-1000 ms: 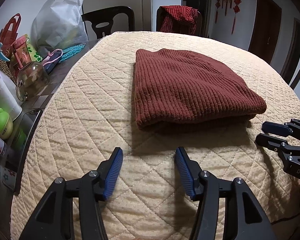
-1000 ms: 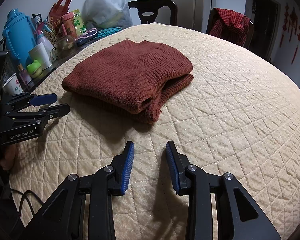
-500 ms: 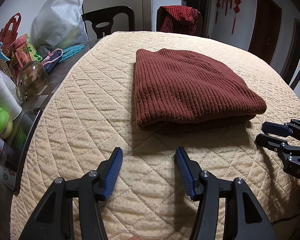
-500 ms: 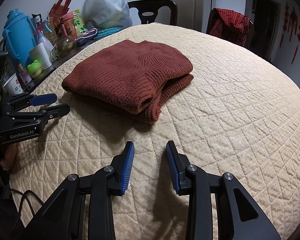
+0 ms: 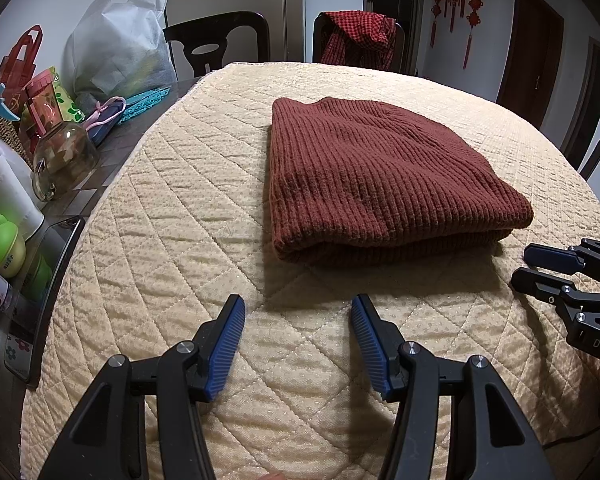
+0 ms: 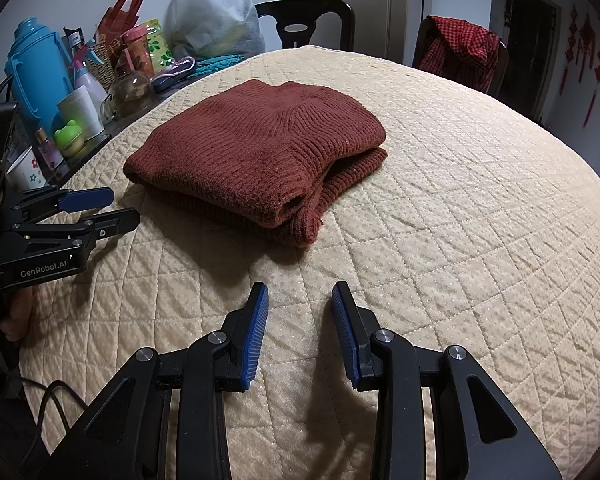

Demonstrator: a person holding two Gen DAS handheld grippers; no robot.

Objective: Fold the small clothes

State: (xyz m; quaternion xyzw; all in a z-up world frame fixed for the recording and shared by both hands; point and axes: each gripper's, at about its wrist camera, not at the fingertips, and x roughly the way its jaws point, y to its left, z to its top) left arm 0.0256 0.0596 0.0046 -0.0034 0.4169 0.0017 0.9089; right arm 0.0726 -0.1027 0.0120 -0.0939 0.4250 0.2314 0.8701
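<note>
A rust-brown ribbed knit garment [image 5: 372, 176] lies folded in a thick stack on the cream quilted table cover [image 5: 180, 208]; it also shows in the right wrist view [image 6: 260, 156]. My left gripper [image 5: 298, 308] is open and empty, hovering over the cover a little short of the garment's near edge. My right gripper [image 6: 300, 294] is open and empty, just short of the garment's folded corner. Each gripper shows in the other's view: the right gripper [image 5: 528, 266] at the right edge, the left gripper [image 6: 116, 206] at the left edge.
Clutter lines the table's left side: a glass jar [image 5: 62, 160], a green frog toy [image 5: 2, 244], a white bag [image 5: 120, 44], a blue thermos [image 6: 36, 76]. Dark chairs [image 5: 220, 40] stand behind, one with a red checked cloth [image 5: 360, 36].
</note>
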